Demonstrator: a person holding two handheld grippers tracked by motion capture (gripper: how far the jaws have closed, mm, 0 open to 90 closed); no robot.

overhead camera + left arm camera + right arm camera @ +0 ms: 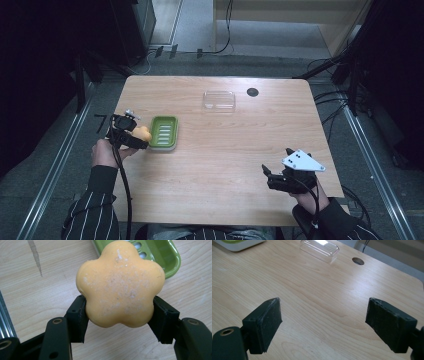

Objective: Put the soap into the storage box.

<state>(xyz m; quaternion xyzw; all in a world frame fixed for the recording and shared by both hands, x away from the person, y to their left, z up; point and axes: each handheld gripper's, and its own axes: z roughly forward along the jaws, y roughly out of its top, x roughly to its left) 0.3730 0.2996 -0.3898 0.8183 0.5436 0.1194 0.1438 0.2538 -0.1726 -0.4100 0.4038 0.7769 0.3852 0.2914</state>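
Carrying the soap to its dish: pickup done, placing and covering left

An orange flower-shaped soap point(120, 285) is held in the left gripper point(134, 134), whose jaws are closed on two opposite sides of the bar, as the left gripper view makes plain. The soap is seen clear of the surface point(225, 165), near its left edge and just beside the left side of the green soap dish point(164, 132). The dish is empty, its slotted bottom uncovered.

The pickup can therefore be judged finished, while the placing is not yet done: the bar has yet to be brought over the dish and released into it.

A clear plastic lid point(219, 100) lies well apart from the dish, toward the far edge of the surface and beside a round cable hole point(252, 92). Should it belong on the dish, that step is also left, and it is untouched.

The right gripper point(274, 176) is held near the near right corner of the surface, its jaws standing wide apart with nothing between them, only bare wood being seen past them in the right gripper view.
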